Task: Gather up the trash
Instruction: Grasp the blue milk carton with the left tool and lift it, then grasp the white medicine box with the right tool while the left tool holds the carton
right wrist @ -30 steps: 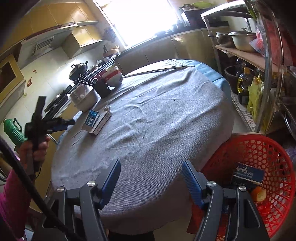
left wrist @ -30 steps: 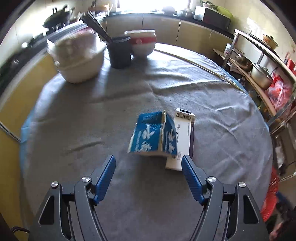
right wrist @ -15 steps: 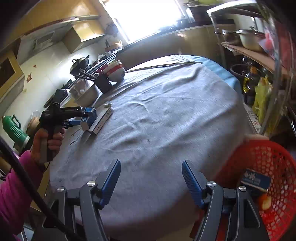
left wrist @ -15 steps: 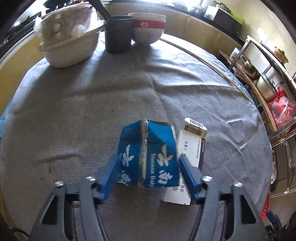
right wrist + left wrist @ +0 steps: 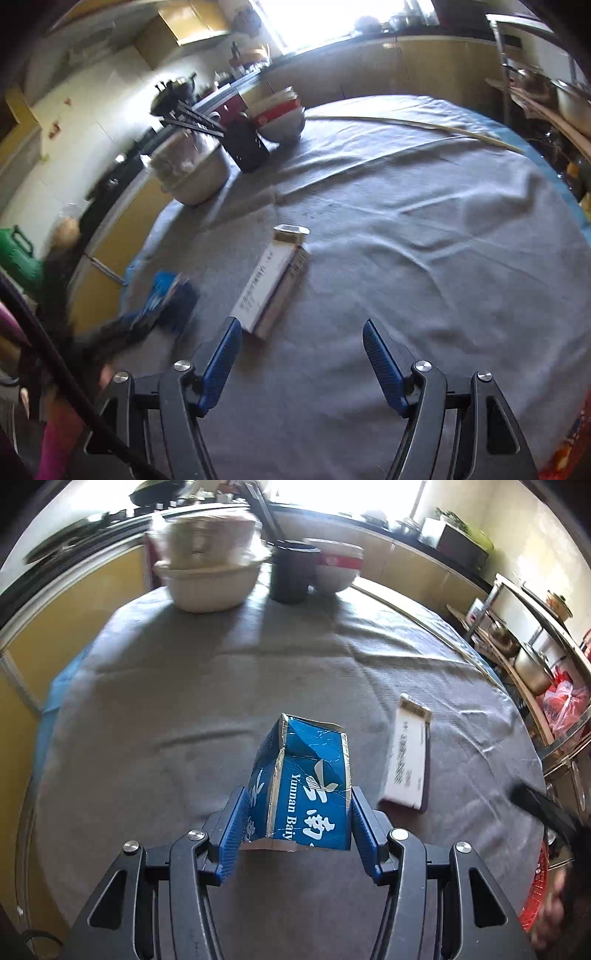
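Left tongs (image 5: pixel 295 823): my jaws have just been closing; pads flank blue carton (image 5: pixel 306 786), apparently gripping.
Right tongs (image 5: pixel 301 354): half open, empty.
White box (image 5: pixel 271 282): flat on cloth just ahead-left of my right tongs, long axis running away; right hand nearer.

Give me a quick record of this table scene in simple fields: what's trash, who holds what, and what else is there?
Held trash: blue carton, between the left gripper jaws, which have just been closing
Loose trash: white box, flat on the grey tablecloth
Right gripper: open, empty, near the white box
Dishes: white bowls, dark cup
Bin: red basket, at the table edge
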A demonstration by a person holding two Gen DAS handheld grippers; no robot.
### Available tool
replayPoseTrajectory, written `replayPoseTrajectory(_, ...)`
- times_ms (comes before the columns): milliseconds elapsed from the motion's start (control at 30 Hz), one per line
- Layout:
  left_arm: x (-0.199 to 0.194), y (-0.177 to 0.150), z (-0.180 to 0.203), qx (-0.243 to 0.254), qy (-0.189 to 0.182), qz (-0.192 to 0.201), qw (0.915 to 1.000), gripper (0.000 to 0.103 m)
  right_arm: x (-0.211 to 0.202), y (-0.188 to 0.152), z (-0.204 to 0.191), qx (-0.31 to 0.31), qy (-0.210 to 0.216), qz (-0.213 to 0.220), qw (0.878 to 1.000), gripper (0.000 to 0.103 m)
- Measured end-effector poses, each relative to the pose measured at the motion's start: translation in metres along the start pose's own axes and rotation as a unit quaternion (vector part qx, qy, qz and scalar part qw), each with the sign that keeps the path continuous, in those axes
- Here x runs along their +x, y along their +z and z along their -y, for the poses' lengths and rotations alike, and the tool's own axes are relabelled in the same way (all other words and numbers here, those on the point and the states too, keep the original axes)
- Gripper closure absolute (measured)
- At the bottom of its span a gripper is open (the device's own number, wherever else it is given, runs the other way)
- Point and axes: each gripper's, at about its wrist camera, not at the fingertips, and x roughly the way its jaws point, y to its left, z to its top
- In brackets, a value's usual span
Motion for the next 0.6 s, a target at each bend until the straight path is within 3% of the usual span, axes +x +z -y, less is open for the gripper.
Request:
replayPoseTrajectory(200,-0.031,-0.028,-0.027,-0.025,0.027,0.034,0.9987,0.047,0.056,0.017,-0.038,0.001,-0.035,-0.03,0.999,0.03)
replayPoseTrajectory(433,-0.044,-0.038,-0.037,-0.029,0.058,0.052,0.9965,0.047,0.099,0.016,-0.061,-0.016,-0.122,-0.057,0.991,0.03)
replayPoseTrajectory(500,-0.047,-0.041,-0.036,-0.027,0.056,0.055,0.9965,0.047,0.1,0.012,-0.062,-0.028,-0.134,-0.051,0.989,0.033)
replayPoseTrajectory(533,-0.048,-0.043,-0.035,-0.026,0.054,0.055,0.9967,0.047,0.101,0.01,-0.064,-0.035,-0.145,-0.053,0.987,0.039)
replayPoseTrajectory(600,-0.048,-0.045,-0.033,-0.026,0.048,0.053,0.9971,0.047,0.097,0.007,-0.063,-0.042,-0.138,-0.047,0.988,0.043)
